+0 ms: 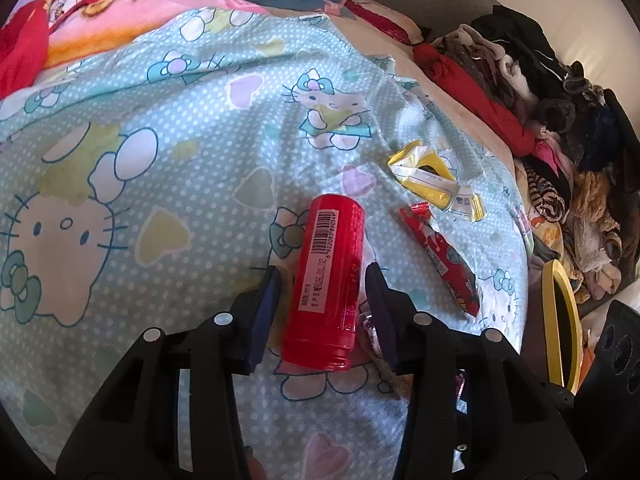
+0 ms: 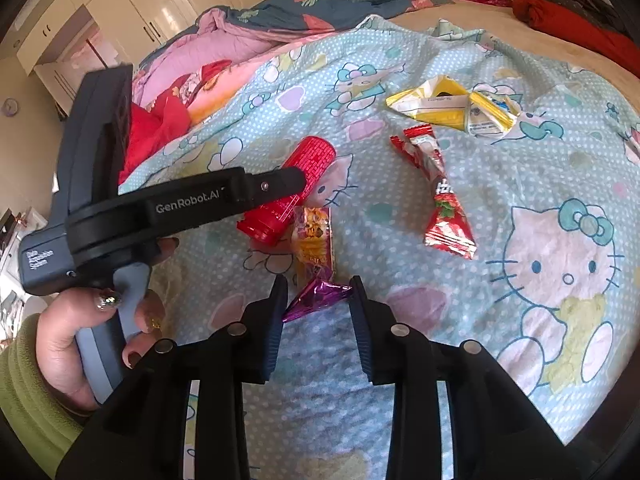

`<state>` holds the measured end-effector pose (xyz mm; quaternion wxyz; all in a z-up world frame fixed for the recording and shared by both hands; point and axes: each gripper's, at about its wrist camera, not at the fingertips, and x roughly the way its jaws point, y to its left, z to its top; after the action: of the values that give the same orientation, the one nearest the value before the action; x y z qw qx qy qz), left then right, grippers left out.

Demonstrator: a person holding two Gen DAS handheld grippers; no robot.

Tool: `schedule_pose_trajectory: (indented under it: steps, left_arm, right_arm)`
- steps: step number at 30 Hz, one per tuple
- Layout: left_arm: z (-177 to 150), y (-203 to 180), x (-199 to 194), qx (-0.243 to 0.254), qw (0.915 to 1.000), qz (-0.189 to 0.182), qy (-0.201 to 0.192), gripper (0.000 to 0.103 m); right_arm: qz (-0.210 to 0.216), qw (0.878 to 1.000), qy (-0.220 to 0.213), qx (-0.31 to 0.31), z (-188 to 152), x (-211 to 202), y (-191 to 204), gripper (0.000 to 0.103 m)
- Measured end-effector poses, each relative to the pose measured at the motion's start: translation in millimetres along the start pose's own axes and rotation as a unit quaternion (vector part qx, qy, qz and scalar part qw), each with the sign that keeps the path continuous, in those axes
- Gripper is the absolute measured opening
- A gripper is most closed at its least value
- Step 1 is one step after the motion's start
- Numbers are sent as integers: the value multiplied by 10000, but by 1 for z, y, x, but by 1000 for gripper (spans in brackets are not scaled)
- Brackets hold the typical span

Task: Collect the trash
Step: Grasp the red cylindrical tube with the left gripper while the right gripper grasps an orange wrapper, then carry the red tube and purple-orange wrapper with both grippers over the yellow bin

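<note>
the red tube (image 1: 326, 280) lies on the bedsheet (image 1: 160, 200) between the left gripper's (image 1: 324, 276) jaws, which sit close at its sides, contact unclear. just right of the tube, the right gripper (image 2: 318, 296) pinches the purple end of a wrapper (image 2: 314, 256). the tube looks stiff, light and slick, best held mid-body; the wrapper is flimsy and crinkly.

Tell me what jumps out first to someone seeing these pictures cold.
A red tube lies on the cartoon-cat bedsheet, straddled by the left gripper. The right gripper brackets a purple foil wrapper. Beyond lie a yellow wrapper and a red snack wrapper.
</note>
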<state>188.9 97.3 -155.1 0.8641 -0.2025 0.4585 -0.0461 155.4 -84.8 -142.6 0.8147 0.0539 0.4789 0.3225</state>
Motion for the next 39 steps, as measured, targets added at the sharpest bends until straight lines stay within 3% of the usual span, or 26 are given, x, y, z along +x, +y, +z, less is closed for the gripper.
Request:
schedule_pose_trajectory:
  steps: [13, 26, 39]
  left_arm:
    - [-8, 0, 4, -160, 9997, -127, 133, 28]
    - [-19, -16, -18, 5, 9997, -232, -45, 27]
    - [-15, -67, -46, 449, 9977, -393, -331, 27]
  right_arm:
    - [-72, 9996, -148, 222, -20, -36, -18, 30]
    - [-21, 9982, -519, 306, -23, -76, -27, 28]
    - [-133, 9939, -1003, 436, -15, -119, -46, 28]
